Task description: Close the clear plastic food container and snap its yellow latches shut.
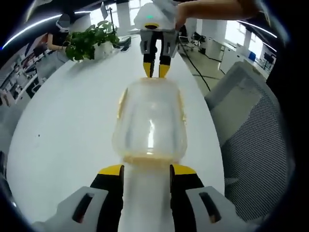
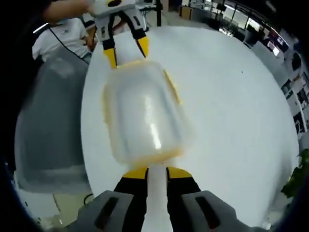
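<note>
The left gripper view takes in a potted plant [image 1: 91, 41] near the far edge of the white surface [image 1: 63, 130], a grey mesh chair [image 1: 256, 140] off its right edge, and a bare forearm [image 1: 212, 8] above the other gripper. The right gripper view instead shows a person in a white shirt [image 2: 65, 31] beyond the far edge, the same grey chair back [image 2: 50, 125] along the surface's left edge, and a bit of green foliage [image 2: 299, 176] at the right.

The clear plastic food container [image 1: 150, 121] lies on the surface between the two grippers, its lid down over it. Its long axis runs straight from one gripper to the other, one short end towards each. Yellow latches [image 1: 121, 104] lie along its long sides, with yellow trim at the short ends; whether they are snapped down I cannot tell.

The left gripper [image 1: 146, 169] stands parted to about half the width of the container's short end, its yellow-tipped jaws just at that end and nothing held between them. In the right gripper view it appears at the container's far end, jaws splayed.

The right gripper [image 2: 157, 172] is nearly closed, a narrow gap left between its jaws, the tips against the container's near yellow rim and gripping nothing. In the left gripper view its tips are pinched almost together at the far rim.
</note>
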{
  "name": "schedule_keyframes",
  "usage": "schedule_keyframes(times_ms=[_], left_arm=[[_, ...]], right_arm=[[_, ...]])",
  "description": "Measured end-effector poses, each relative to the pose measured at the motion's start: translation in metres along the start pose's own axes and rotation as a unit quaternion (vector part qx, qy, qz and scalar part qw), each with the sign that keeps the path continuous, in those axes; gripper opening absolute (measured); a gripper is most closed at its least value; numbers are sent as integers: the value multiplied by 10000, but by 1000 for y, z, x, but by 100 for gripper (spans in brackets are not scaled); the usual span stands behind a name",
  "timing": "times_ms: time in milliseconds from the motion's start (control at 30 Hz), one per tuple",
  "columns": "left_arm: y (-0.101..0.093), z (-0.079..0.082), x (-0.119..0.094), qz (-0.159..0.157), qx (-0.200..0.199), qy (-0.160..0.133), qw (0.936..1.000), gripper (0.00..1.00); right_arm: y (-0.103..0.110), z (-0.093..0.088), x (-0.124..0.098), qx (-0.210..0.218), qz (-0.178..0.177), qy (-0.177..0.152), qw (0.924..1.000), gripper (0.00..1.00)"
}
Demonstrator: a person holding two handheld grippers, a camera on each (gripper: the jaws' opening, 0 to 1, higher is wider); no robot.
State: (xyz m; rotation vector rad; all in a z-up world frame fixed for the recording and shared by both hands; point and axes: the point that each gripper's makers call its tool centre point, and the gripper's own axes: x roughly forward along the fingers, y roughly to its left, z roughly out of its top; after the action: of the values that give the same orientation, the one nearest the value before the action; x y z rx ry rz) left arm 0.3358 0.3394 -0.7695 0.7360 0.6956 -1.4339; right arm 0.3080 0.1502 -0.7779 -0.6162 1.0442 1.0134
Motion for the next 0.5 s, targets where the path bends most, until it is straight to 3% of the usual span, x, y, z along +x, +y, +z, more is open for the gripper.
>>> schedule_keyframes(times_ms=[133,233,300,367,433,500], left_arm=[[1,4,-9,84,-775,-306,9965,36],[2,11,-15,75,-1642,-622,9844,36],[7,13,-18,69,-2417,-818,9669,36],[1,14,-21,-135,-3335,-839,9389,36],[10,19,-24,120,-3689,-1106,9228,35],[14,17,-26,243,-4015,-1149,9083,37]], right_arm=[[2,4,-8,634,15,-332,9974,17],[-1,11,-16,1226,-2,-661,9903,20],[-8,13,-19,1501,-165,-802,9853,20],[-6,15,-19,1643,-153,-844,9827,20],[-6,13,-14,1823,-213,-807,9797,20],[-2,14,-9,1934,-186,-875,9770,21]])
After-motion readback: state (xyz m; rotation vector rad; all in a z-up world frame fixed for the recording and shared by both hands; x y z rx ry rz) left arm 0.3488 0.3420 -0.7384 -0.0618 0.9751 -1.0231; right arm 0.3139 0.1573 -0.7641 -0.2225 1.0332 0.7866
